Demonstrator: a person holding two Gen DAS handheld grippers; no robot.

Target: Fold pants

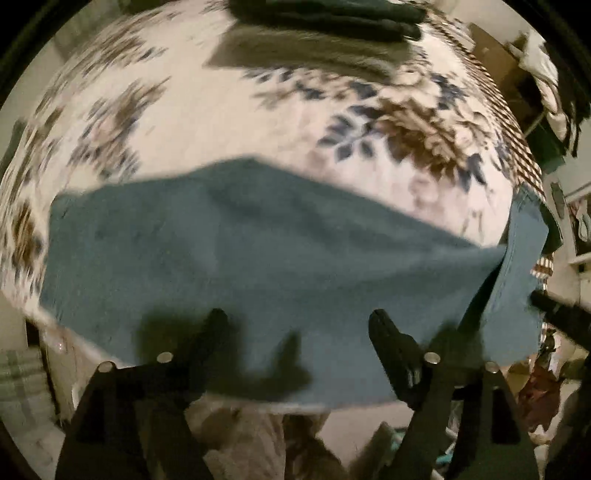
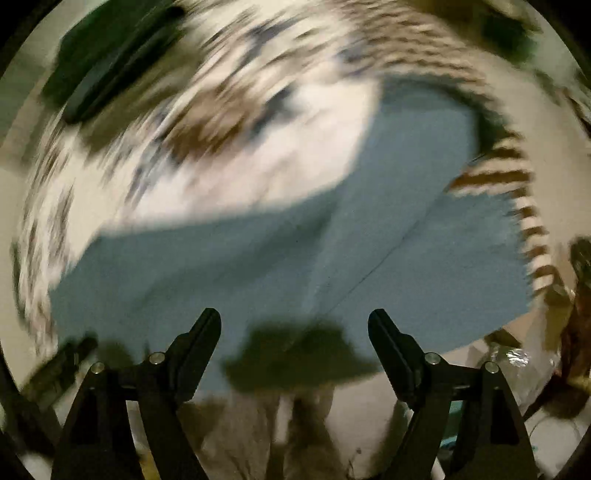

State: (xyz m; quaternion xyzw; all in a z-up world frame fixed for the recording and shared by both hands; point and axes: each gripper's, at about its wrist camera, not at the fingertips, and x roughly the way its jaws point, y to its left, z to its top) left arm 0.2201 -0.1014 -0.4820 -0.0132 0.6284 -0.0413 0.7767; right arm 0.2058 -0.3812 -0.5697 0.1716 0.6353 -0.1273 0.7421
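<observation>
Left wrist view: the left gripper point(image 1: 295, 321) hangs with fingers apart and nothing between them, above the blue pants point(image 1: 229, 251), which lie spread across the near edge of the floral bedspread point(image 1: 221, 122). At 12 o'clock, far off, lies a stack of dark folded garments point(image 1: 325, 18). Right wrist view, blurred: the right gripper point(image 2: 295, 321), fingers likewise apart and empty, hangs over the pants.
</observation>
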